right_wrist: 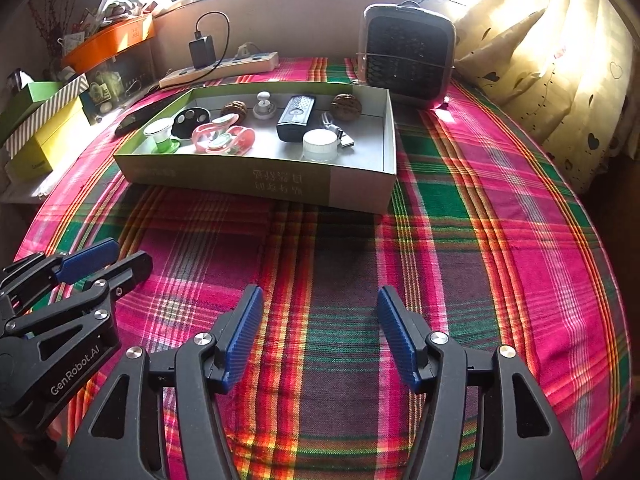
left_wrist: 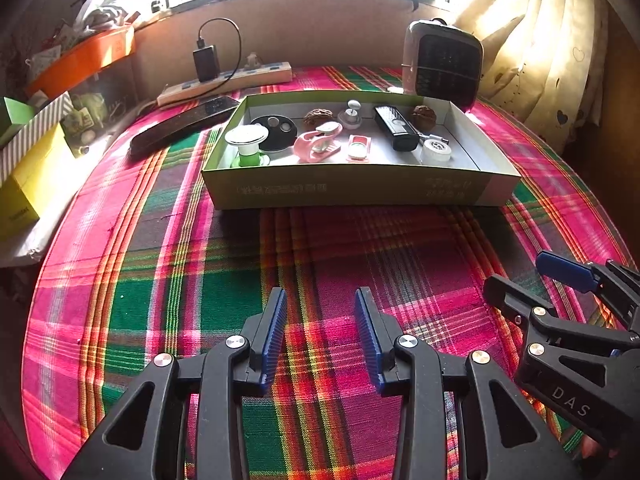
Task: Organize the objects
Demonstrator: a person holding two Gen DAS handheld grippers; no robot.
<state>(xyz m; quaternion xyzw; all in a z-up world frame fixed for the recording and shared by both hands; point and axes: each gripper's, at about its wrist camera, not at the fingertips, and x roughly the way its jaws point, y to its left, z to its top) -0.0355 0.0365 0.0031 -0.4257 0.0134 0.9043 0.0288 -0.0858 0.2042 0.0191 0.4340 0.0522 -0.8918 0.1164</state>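
Observation:
A shallow green cardboard box (left_wrist: 360,190) (right_wrist: 208,176) stands on the plaid cloth and holds several small items: a black device (left_wrist: 394,126) (right_wrist: 295,118), two walnuts (left_wrist: 425,117) (right_wrist: 346,105), a pink clip (left_wrist: 318,143) (right_wrist: 224,136), a white round jar (left_wrist: 436,152) (right_wrist: 320,145), a green-and-white cup (left_wrist: 247,146) (right_wrist: 162,136). My left gripper (left_wrist: 321,320) (right_wrist: 106,258) hovers open over the bare cloth in front of the box, nothing between its blue pads. Beside it, to the right, my right gripper (right_wrist: 320,320) (left_wrist: 516,276) is open and empty too.
A small heater (left_wrist: 442,62) (right_wrist: 408,60) stands behind the box on the right. A power strip (left_wrist: 224,82) (right_wrist: 220,66) with a black charger lies along the back wall. A dark flat remote-like object (left_wrist: 180,124) lies left of the box. Stacked boxes (left_wrist: 28,168) crowd the left edge; a curtain (right_wrist: 560,60) hangs at the right.

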